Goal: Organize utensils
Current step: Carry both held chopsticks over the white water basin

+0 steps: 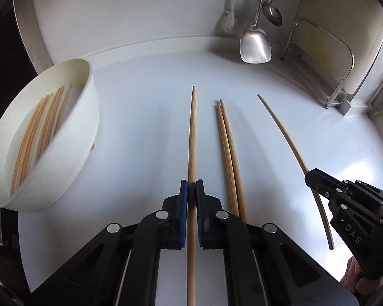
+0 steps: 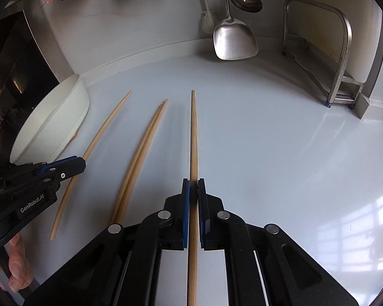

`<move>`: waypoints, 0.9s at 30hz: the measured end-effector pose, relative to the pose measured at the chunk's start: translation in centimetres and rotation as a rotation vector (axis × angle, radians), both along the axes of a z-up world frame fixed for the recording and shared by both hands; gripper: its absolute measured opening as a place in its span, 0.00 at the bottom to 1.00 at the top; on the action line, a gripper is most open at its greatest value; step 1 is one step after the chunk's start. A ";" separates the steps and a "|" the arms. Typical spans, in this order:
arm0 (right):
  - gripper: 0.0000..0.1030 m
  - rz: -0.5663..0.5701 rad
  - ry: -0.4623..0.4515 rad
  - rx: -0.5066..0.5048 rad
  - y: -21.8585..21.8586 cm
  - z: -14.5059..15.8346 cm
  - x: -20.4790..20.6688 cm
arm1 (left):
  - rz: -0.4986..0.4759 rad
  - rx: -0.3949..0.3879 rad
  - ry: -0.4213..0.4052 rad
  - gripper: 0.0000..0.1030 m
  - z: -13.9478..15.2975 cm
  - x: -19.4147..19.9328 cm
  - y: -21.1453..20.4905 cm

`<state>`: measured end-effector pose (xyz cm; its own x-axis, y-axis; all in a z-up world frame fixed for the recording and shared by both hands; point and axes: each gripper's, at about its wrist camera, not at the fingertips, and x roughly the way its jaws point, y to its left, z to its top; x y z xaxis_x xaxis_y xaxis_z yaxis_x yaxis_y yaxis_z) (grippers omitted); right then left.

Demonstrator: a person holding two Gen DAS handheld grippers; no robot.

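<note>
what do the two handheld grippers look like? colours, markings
Both match: matte black angular bodies with slotted cut-outs, round silver pivot pins, and blue ribbed pads lining the black fingers. The left gripper has white "GenRobot.AI" lettering on its side; the right gripper shows white "DAS" lettering. No cables visible. A bare hand grips the left gripper's handle; no sleeve shows.

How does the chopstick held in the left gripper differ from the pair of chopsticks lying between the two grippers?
The held chopstick is single and clamped in the left gripper; the pair of chopsticks is two sticks, side by side, that no gripper grips. The held chopstick points straight ahead; the pair slants slightly. Both are light wood, tapered.
</note>
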<state>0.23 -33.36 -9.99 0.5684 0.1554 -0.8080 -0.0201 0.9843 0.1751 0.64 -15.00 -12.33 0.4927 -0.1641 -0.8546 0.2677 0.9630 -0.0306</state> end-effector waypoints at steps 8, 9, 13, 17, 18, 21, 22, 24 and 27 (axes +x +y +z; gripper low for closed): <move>0.06 0.100 -0.076 0.057 3.4 7.2 1.1 | 0.176 -0.021 -0.064 0.07 7.8 -0.8 6.7; 0.06 0.118 -0.084 0.058 4.3 8.0 1.3 | 0.199 -0.015 -0.075 0.07 8.6 -0.9 8.0; 0.06 0.190 -0.109 0.070 8.5 9.9 2.2 | 0.285 0.022 -0.114 0.07 11.1 -0.8 13.3; 0.06 0.234 -0.116 0.080 13.6 10.4 3.8 | 0.342 0.038 -0.121 0.07 12.0 0.4 18.5; 0.06 0.238 -0.112 0.084 15.0 10.4 4.3 | 0.347 0.038 -0.121 0.07 12.0 0.9 19.7; 0.06 0.243 -0.093 0.098 19.1 10.2 6.1 | 0.336 0.034 -0.104 0.07 11.7 2.7 22.4; 0.06 0.248 -0.089 0.098 20.6 10.1 6.7 | 0.329 0.032 -0.096 0.07 11.5 3.3 23.2; 0.06 0.262 -0.075 0.089 23.4 9.6 8.1 | 0.315 0.026 -0.079 0.07 10.9 4.9 24.7; 0.06 0.259 -0.050 0.083 26.8 8.5 10.2 | 0.281 0.017 -0.048 0.07 9.6 7.2 26.2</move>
<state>10.48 -6.60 -1.45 0.5400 0.3647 -0.7585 -0.2795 0.9278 0.2470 7.87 11.23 -2.70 0.5571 -0.0012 -0.8304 -0.0090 0.9999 -0.0075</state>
